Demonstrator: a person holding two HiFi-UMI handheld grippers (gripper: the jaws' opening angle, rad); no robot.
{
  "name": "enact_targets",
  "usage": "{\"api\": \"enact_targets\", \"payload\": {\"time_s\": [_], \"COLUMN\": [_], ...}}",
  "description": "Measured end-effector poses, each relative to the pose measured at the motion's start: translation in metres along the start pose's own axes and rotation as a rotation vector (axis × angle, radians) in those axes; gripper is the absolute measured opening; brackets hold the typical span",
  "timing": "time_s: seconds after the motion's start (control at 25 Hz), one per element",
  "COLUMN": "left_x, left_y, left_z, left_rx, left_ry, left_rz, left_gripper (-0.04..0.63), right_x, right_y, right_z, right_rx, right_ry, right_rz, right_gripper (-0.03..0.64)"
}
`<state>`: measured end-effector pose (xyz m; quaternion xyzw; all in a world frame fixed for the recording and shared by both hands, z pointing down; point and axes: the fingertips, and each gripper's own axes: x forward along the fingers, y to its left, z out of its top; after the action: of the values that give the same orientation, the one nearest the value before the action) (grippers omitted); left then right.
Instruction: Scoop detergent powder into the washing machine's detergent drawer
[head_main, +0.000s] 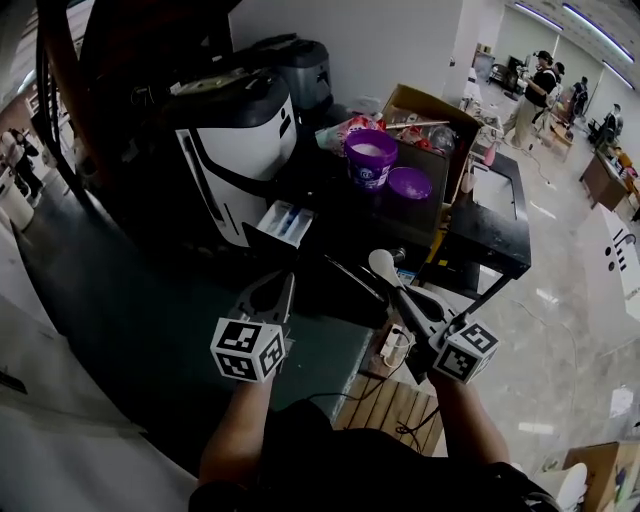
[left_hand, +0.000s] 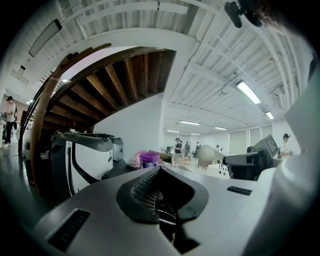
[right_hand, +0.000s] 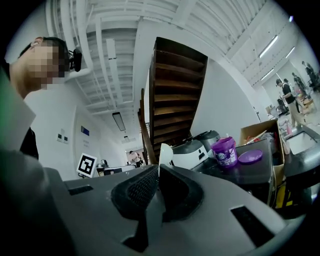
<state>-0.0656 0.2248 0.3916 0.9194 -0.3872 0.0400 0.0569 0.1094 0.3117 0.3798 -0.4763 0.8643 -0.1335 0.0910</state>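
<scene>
- count: one washing machine, one cardboard box, one detergent tub, one detergent drawer, one lid, two grippers, one scoop.
- washing machine: white and black, far left on the dark worktop. a grey appliance stands behind it.
- cardboard box: open, just behind the tub and lid.
- detergent tub: purple, uncovered, white powder showing inside. it stands right of the machine, with its purple lid flat just beside it on the right.
- detergent drawer: pulled out of the machine's lower front, its compartments open to you.
- your left gripper: jaws together, nothing between them. it is on your side of the drawer, near it but not touching.
- your right gripper: jaws clamped on the scoop's handle.
- scoop: white, bowl pointing away from you, right of the drawer and on your side of the tub, apart from both. i cannot tell whether it holds powder.
- room: bare worktop lies between scoop bowl and drawer. the worktop edge runs just under your right gripper.
</scene>
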Motion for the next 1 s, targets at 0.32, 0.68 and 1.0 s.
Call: {"api": "enact_targets", "payload": {"time_s": [0.32, 0.68, 1.0], "left_x": [0.002, -0.015, 0.038], "left_y": [0.067, 0.111, 0.108], "left_z": [0.024, 0.020, 0.026], "left_rx": [0.009, -0.008, -0.032], "left_ry": [0.042, 0.090, 0.133], "left_rz": [-0.033, 0.031, 0.010], "left_gripper": [0.008, 0.008, 0.008], "right_x": [0.085, 0.113, 0.121], "right_y": [0.033, 0.029, -0.011], "right_z": [0.013, -0.004, 0.020], "right_rx": [0.022, 0.076, 0.098], "right_ry": [0.071, 0.096, 0.049], "right_rz": [0.001, 0.000, -0.005], "right_gripper": [0.018, 0.018, 0.018]}}
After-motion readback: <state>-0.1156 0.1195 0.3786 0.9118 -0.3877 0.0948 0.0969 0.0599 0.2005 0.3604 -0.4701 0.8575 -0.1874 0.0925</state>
